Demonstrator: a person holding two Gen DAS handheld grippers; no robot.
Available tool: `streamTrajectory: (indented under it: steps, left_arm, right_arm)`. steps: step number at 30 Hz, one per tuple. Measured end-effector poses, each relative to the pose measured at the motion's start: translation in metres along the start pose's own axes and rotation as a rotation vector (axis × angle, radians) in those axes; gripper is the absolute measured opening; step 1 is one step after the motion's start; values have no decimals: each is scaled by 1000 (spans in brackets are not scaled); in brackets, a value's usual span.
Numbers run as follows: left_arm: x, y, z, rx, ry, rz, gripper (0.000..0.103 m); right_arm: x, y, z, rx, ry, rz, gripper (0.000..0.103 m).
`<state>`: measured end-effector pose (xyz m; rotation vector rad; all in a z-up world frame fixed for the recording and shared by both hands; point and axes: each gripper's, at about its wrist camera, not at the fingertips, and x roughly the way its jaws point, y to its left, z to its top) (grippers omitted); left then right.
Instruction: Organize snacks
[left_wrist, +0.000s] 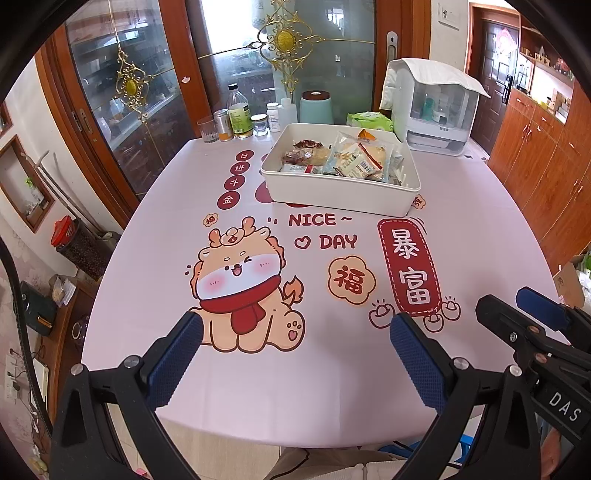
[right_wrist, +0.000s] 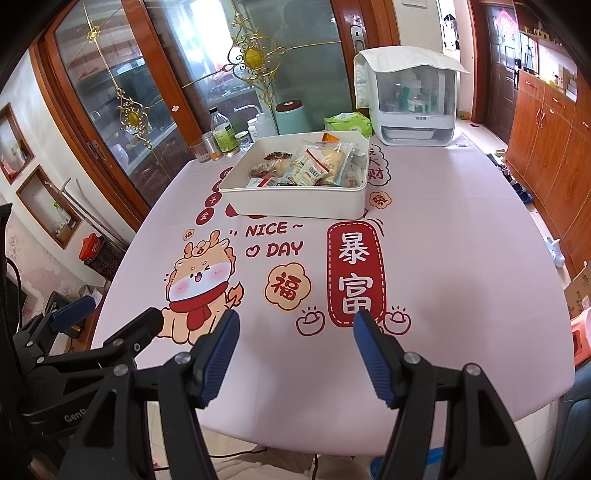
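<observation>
Two grippers hover over the near edge of the table (left_wrist: 461, 236), the left gripper (left_wrist: 295, 347) and right gripper (right_wrist: 293, 349) each spread wide with nothing between the pads. Beyond them lies a broad bare stretch of printed cloth. Past it stands one white tray (left_wrist: 343, 192), well apart from both grippers, heaped with wrapped snacks (left_wrist: 347, 158); the count is unclear.

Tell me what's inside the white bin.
The white bin holds a pile of wrapped snacks, clear and dark packets on top. Whatever lies under that pile is covered.
</observation>
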<state>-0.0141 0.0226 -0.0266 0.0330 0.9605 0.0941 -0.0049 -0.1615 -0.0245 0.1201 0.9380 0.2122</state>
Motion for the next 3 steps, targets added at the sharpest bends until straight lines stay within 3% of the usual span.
streamTrajectory:
  steps: [3]
  left_arm:
    - [0, 1, 0, -1, 1, -2, 101]
  right_arm:
    - [0, -1, -1, 0, -1, 1, 65]
